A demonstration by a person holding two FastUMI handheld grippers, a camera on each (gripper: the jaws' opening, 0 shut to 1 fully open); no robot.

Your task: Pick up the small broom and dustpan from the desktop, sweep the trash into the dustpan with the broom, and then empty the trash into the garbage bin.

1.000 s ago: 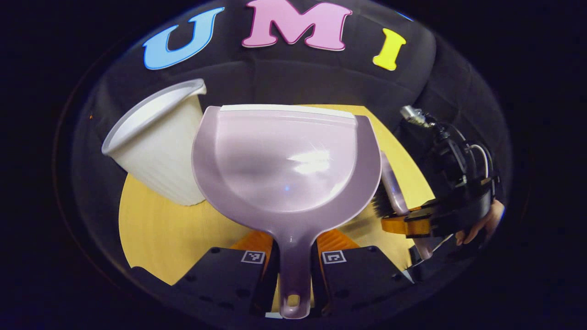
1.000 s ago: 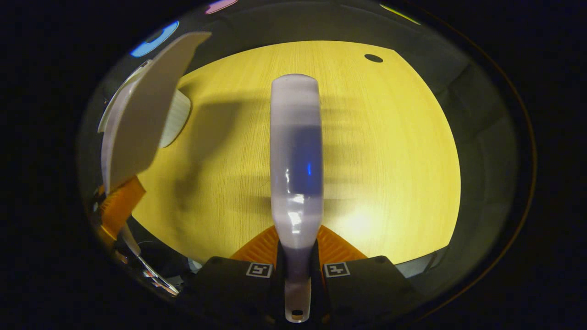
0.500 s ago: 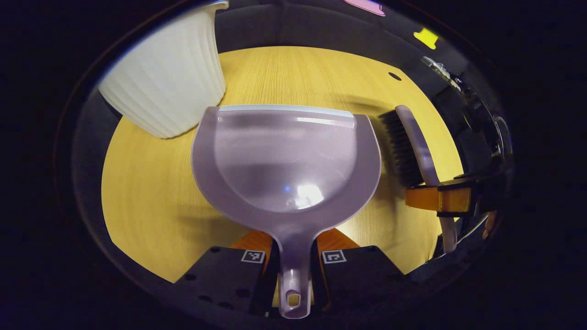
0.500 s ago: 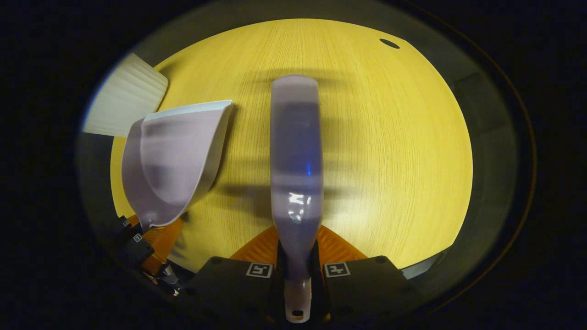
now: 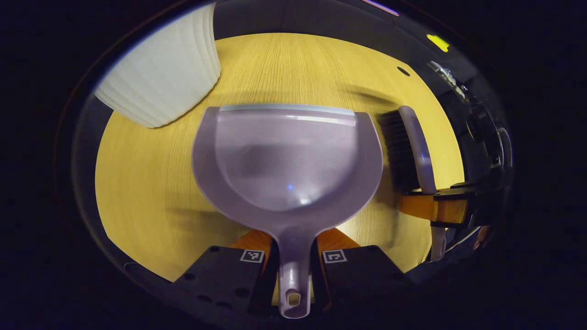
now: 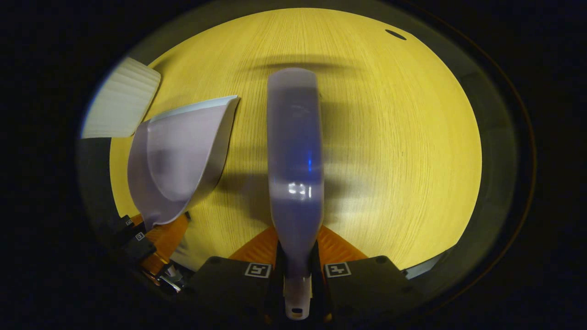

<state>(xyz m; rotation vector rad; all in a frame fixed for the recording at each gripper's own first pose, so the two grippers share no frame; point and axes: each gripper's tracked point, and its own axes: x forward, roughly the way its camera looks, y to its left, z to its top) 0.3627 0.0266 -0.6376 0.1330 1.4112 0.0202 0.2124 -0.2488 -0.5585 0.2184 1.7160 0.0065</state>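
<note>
Dustpan (image 5: 286, 160) first: I have it by its handle in my left gripper (image 5: 293, 261), both fingers pressed against the stem, and the pan rides out in front of me above the wooden desktop (image 5: 151, 183), mouth edge forward and roughly level. Its bowl looks empty; I can see no scraps in it. From the right gripper view the same pan sits off to the left, tilted, well clear of the wood.

My right gripper (image 6: 296, 270) is clamped on the handle of the small broom (image 6: 293, 151), whose pale back runs straight ahead of the camera. In the left gripper view the broom's dark bristles (image 5: 396, 151) face the pan's side, just beside its rim, not touching as far as I can tell.

The white ribbed garbage bin (image 5: 160, 78) stands at the far left of the desk, beyond the pan and apart from it.

I see no trash anywhere on the wood in either view, and the pan is bare, so I judge the emptying is likely done, though I can't be sure. If so, the next move calls for setting both tools flat on the desk, well apart from the bin, and then letting the fingers go. If litter lies out of sight, I would lower the pan's lip to the wood first.
</note>
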